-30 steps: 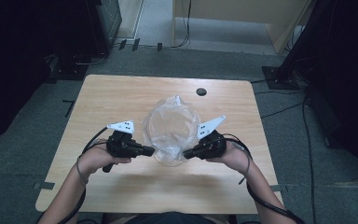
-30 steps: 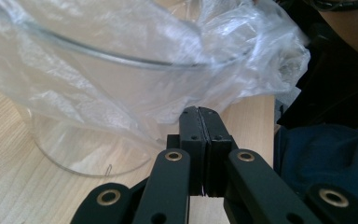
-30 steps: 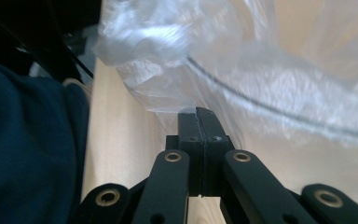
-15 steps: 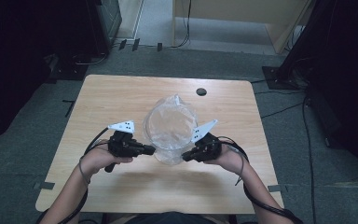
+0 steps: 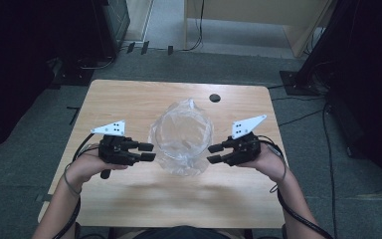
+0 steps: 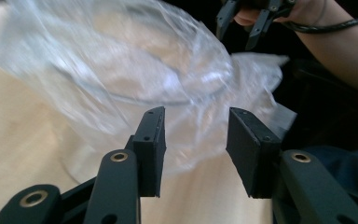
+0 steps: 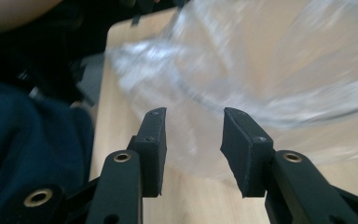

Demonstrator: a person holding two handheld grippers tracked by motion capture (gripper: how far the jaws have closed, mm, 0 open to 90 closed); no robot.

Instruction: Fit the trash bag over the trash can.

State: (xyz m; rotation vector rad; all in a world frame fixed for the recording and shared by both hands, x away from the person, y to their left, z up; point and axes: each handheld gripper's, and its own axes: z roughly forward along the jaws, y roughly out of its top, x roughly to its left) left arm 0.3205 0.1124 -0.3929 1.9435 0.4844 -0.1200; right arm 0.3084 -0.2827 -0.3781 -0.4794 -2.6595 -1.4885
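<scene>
A clear plastic bag (image 5: 183, 137) stands open-mouthed in the middle of the wooden table (image 5: 129, 99), its round rim facing up. My left gripper (image 5: 148, 152) sits just left of the bag, and its jaws have just been opening; they stand apart with nothing between them. On the bag's right side is my right gripper (image 5: 213, 154), whose jaws have also just been opening and hold nothing. The crumpled bag (image 6: 135, 79) lies close ahead of the spread left gripper (image 6: 195, 151). In the right gripper view the bag (image 7: 261, 70) is blurred beyond the right gripper (image 7: 193, 149).
A small dark round hole (image 5: 214, 97) marks the table near its far edge. Dark equipment and cables stand on the grey floor around the table. Bare wood lies in front of the bag toward the person.
Both grippers have let go of the bag's sides and drawn apart from it, left one leftward, right one rightward. Their jaws have spread. The bag now stands free.
</scene>
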